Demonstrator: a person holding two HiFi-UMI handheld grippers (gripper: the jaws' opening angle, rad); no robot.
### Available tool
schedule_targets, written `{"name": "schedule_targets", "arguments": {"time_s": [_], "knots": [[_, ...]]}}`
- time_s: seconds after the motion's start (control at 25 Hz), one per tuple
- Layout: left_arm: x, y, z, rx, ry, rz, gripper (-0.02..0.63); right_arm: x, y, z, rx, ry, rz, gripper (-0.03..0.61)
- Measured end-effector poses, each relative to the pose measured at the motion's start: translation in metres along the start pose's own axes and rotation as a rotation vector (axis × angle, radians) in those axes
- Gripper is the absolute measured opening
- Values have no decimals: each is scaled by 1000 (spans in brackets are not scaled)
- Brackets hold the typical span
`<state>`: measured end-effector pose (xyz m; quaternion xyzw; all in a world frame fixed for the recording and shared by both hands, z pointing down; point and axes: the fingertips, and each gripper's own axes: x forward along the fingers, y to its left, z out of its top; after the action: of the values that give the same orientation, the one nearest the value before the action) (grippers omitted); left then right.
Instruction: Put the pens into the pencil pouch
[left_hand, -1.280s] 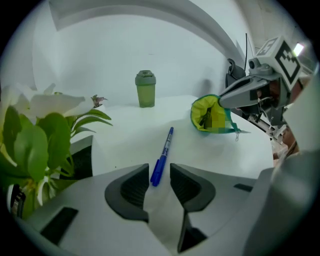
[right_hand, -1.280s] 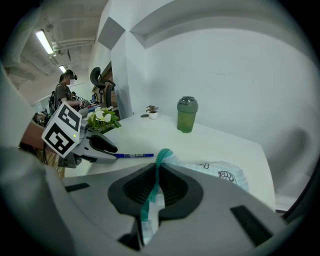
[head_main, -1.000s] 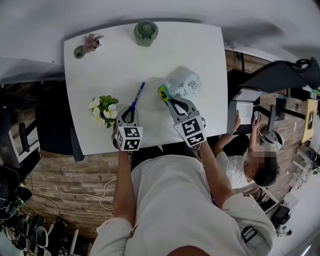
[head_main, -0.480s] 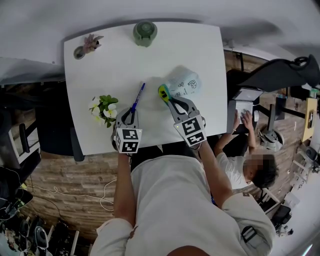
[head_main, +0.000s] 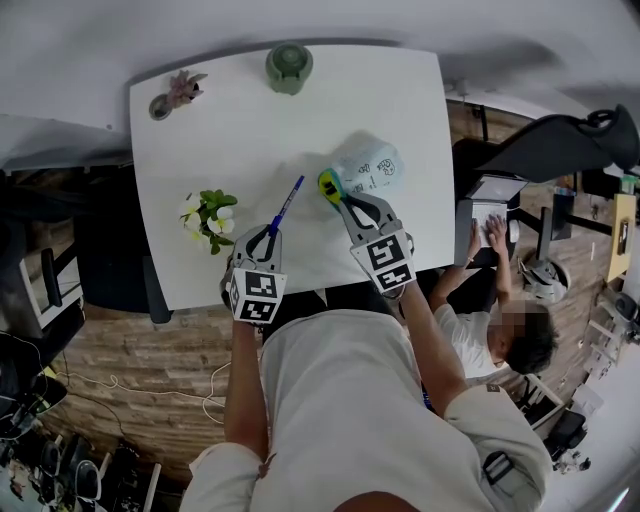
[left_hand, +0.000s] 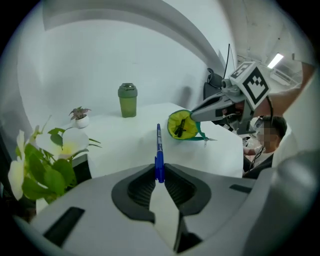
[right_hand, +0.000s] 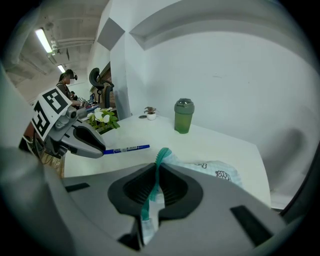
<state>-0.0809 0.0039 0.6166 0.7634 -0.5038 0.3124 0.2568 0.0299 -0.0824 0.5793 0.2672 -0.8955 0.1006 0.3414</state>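
Note:
A blue pen sticks out of my left gripper, whose jaws are shut on its rear end; the pen is raised off the white table and its tip points toward the pouch. The pale blue pencil pouch lies right of centre, its yellow-lined mouth held open toward the pen. My right gripper is shut on the pouch's green zipper edge. Something dark lies inside the mouth.
A potted plant with white flowers stands left of my left gripper. A green tumbler and a small pot plant sit at the table's far edge. A seated person works at the right.
My left gripper has lifted with the blue pen, and the pen's tip has swung right toward the pouch mouth. The right gripper and pouch have stayed put.

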Motion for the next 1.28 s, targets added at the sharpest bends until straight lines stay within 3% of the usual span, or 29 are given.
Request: {"name": "schedule_targets", "arguments": {"time_s": [0.88,1.28], "knots": [[26,-60,21,162,49,-207,51,-13,-5,0,19,-26,-16,26],[56,-79,46,184,40,-252,51,-19,-6,-2,32,-40,-10,25]]}}
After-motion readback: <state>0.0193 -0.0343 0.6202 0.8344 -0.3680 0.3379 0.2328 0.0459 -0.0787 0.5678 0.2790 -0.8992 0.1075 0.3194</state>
